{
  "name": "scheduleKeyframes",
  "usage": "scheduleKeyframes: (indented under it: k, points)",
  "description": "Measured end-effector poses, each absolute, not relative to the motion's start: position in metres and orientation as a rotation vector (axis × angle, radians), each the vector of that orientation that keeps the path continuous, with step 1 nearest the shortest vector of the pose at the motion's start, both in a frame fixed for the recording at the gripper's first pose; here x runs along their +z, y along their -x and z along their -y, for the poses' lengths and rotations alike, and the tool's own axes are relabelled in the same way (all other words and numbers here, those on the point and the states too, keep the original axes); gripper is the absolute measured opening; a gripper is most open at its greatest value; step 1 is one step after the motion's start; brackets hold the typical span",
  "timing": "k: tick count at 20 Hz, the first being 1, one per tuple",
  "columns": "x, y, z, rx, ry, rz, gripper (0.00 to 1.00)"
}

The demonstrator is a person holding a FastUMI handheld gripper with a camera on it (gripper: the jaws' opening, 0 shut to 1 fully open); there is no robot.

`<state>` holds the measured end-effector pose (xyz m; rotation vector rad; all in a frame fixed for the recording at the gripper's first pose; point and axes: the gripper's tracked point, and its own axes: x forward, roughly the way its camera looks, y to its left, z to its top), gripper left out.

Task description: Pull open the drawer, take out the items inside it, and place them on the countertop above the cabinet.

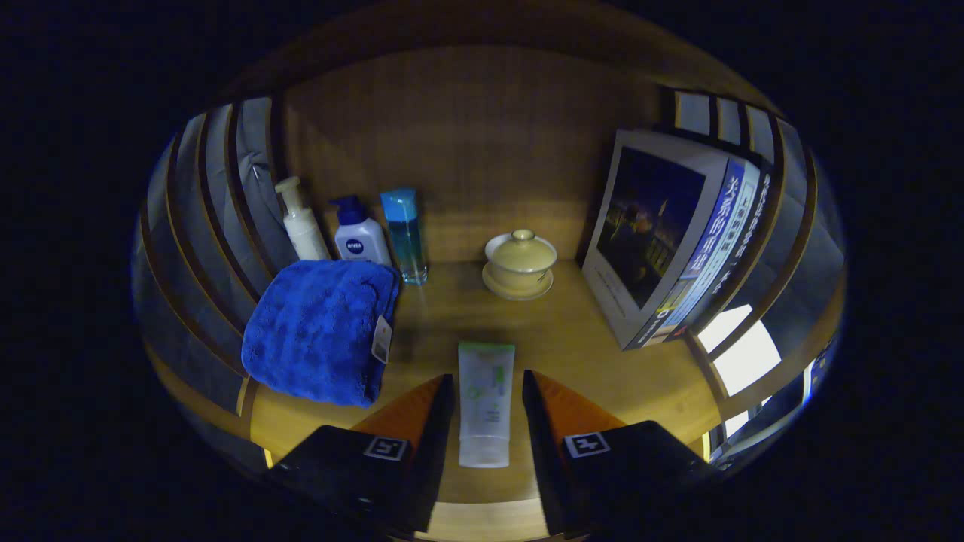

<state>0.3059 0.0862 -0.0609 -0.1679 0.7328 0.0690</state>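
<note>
A pale translucent plastic tube with green print (486, 403) is lying on the wooden countertop (595, 354), lengthwise between the fingers of the gripper (488, 388), which are standing apart with a narrow gap on each side, gripping nothing. Beyond the tube a lidded cream ceramic cup on its saucer (520, 263) is sitting; left of the tube a folded blue fluffy towel (320, 331) is lying.

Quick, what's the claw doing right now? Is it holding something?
Claw: open, holding nothing. The tube lies on the countertop between its fingers, with a gap on each side.
</note>
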Motion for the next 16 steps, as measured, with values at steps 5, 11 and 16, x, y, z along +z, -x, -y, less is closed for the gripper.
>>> scheduleKeyframes:
  k: [5, 11, 16]
  points:
    - [-0.04, -0.292, -0.073, 0.055, 0.208, -0.652, 0.85]
    - [-0.005, -0.251, -0.059, 0.069, 0.247, -0.524, 0.99]
    - [0.02, -0.204, -0.053, 0.125, 0.258, -0.387, 0.99]
